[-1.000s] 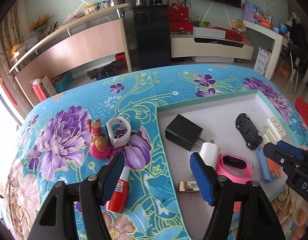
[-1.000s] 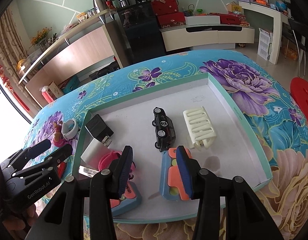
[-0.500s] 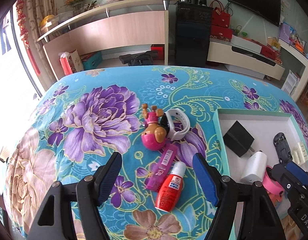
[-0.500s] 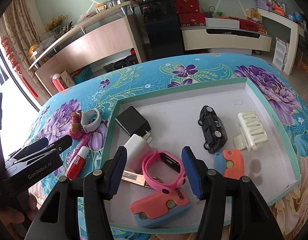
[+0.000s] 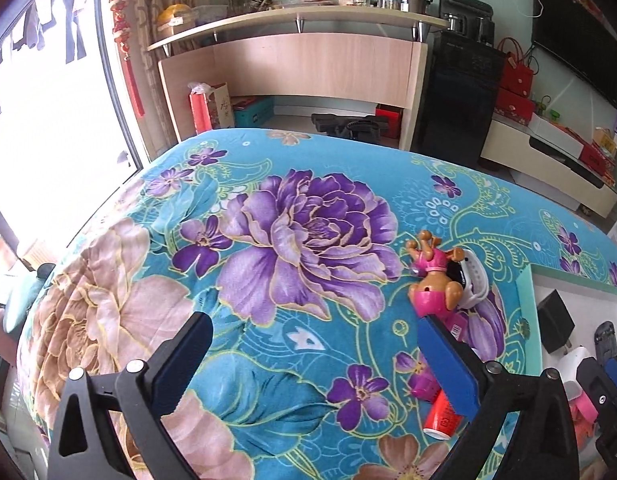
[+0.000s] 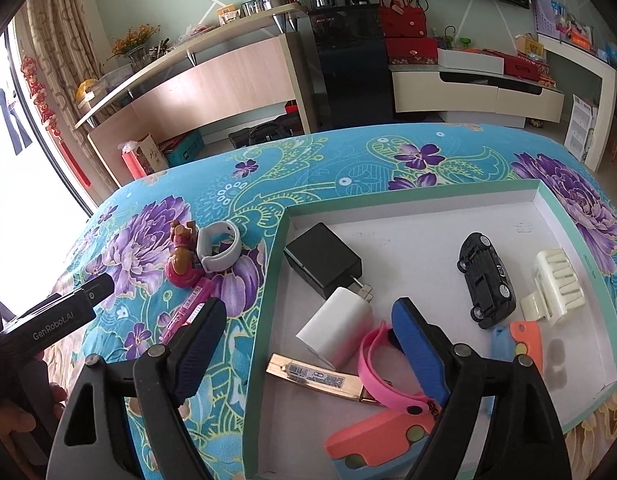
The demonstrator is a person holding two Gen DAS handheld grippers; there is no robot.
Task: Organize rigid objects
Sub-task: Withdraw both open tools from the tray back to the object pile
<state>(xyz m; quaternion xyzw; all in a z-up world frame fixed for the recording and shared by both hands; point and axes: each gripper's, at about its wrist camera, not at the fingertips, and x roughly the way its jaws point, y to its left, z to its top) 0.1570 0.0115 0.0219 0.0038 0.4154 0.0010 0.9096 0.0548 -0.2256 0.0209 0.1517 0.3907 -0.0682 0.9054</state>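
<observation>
I am holding the left gripper [image 5: 314, 356] tilted down over the flowered tablecloth [image 5: 268, 240], its jaws just having been opening wide with nothing between them. The right gripper [image 6: 308, 336] is angling down across the tray's [image 6: 408, 200] left edge, jaws also just having been opening, empty. The pink dog toy [image 6: 180, 258], grey wristband [image 6: 222, 248] and red bottle [image 5: 442, 416] are lying outside that edge.

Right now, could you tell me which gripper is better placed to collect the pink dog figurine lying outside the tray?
Probably the left gripper: its open jaws hang over the cloth beside the pink dog figurine. The right gripper straddles the white tray's teal wall.
</observation>
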